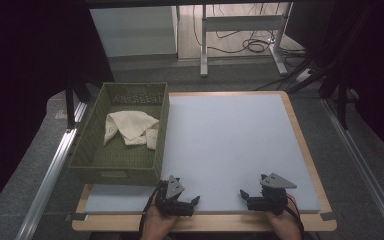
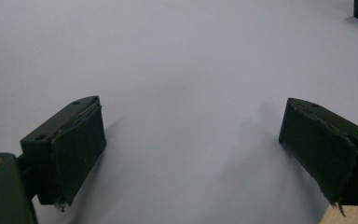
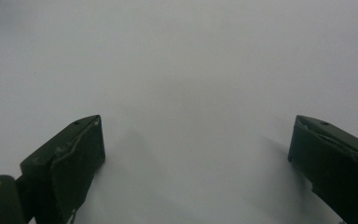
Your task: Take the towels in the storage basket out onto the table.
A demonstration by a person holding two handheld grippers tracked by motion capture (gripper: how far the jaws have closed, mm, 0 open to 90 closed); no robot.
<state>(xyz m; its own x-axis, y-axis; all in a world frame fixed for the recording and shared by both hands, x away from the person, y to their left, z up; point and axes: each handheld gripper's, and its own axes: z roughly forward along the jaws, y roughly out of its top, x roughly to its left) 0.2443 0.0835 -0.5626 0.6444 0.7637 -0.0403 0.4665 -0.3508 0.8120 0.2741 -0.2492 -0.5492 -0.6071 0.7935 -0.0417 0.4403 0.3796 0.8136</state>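
Pale blue mat (image 1: 230,145) covers the table. Cream cloth (image 1: 130,128) lies crumpled in the green basket (image 1: 162,130) at far left; depositing looks done. Left gripper (image 1: 196,200) and right gripper (image 1: 242,193) rest at the near edge, jaws apart, holding nothing.

A mat (image 1: 230,145) is laid on the worktop (image 1: 310,150). A basket (image 1: 87,155) is set at the mat's left edge, with a cloth (image 1: 130,127) lying in it. The left gripper (image 1: 192,200) and right gripper (image 1: 245,195) are held apart at the mat's near edge, right of the basket
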